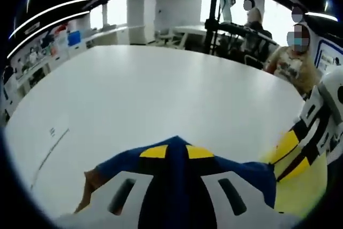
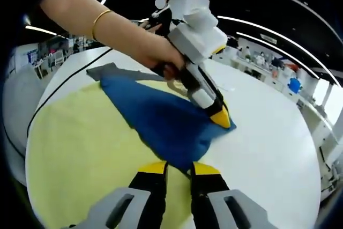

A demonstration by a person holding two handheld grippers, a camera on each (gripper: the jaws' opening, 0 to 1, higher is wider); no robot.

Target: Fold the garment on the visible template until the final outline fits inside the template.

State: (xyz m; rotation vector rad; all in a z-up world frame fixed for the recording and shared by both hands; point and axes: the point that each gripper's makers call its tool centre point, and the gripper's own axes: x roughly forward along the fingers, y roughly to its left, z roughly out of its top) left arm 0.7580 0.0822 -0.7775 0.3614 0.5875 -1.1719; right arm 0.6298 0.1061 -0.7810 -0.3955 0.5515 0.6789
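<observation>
1. In the right gripper view, the dark blue cloth garment [image 2: 163, 119] is lying across the middle of the frame on a pale yellow sheet-like template [image 2: 80, 154], which is covering the left and lower part of the round white worktop [image 2: 278, 148].
2. The right tool [image 2: 178, 169], with yellow-tipped black jaws rising from the bottom centre, is pinching the garment's near edge.
3. The left tool [image 2: 220, 117], white with a yellow tip, is reaching in from the upper centre, gripped by a person's hand [image 2: 161, 60] wearing a gold bangle [image 2: 99, 21]; its tip is pressing on the garment's right corner.
4. In the left gripper view, the left tool's jaws are clamping blue fabric [image 1: 177, 175] at the bottom centre.
5. Two people [image 1: 292, 63] are sitting at the upper right.
</observation>
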